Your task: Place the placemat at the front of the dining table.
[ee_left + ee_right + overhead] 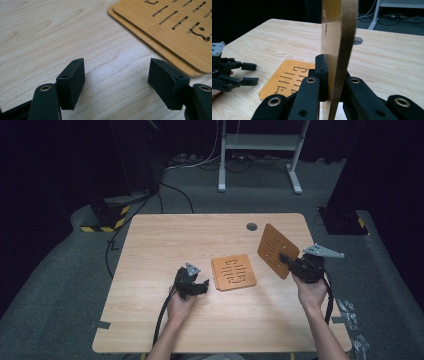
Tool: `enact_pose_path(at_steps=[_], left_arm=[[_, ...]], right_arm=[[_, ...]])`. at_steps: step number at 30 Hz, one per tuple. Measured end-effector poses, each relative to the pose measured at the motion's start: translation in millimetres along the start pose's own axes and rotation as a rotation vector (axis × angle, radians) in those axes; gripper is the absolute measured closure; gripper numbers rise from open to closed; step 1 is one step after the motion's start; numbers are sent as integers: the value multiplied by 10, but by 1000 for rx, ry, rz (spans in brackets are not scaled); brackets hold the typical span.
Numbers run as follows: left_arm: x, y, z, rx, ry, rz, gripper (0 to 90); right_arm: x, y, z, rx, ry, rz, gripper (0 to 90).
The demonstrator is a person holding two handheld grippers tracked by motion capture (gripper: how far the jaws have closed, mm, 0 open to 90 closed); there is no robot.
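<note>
**Wooden board lifted on edge at the table's right side**

The wooden board [278, 250] is held clear of the table [165, 235], tilted up near the right edge, just beyond the right gripper [286, 261]. In the right gripper view that board [338, 50] stands edge-on between the two black jaws, which are pressed against its two faces and pinch it near its lower edge. Slots are cut through its face; no writing, brand or label can be read on it.

A second slotted board [233, 271] lies flat near the middle of the table, and in the left gripper view it [172, 27] proves to be two boards stacked, the upper one set slightly back from the lower one's edge. Its cut-outs are straight slots and a few odd shapes, not legible letters.

The left gripper [204, 287] rests low over the table just left of the flat stack, its jaws spread wide with only bare tabletop between them. A round grey grommet [251, 226] sits near the far edge.
</note>
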State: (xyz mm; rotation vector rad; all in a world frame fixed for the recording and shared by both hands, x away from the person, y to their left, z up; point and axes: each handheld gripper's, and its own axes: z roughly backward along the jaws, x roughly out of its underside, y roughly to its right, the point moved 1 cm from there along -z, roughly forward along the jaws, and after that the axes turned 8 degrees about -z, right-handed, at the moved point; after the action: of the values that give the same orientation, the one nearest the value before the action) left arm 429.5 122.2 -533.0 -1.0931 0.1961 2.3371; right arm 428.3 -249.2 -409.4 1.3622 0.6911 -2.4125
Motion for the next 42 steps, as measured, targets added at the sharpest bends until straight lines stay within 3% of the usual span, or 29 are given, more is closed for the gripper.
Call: enact_pose_path(at_steps=[22, 42], left_arm=[[0, 0, -1, 0, 1, 0, 296], [0, 1, 0, 0, 0, 0, 296]], right_arm=[[70, 309, 245, 99, 22, -46, 862], [211, 487, 268, 167, 8, -66, 861]])
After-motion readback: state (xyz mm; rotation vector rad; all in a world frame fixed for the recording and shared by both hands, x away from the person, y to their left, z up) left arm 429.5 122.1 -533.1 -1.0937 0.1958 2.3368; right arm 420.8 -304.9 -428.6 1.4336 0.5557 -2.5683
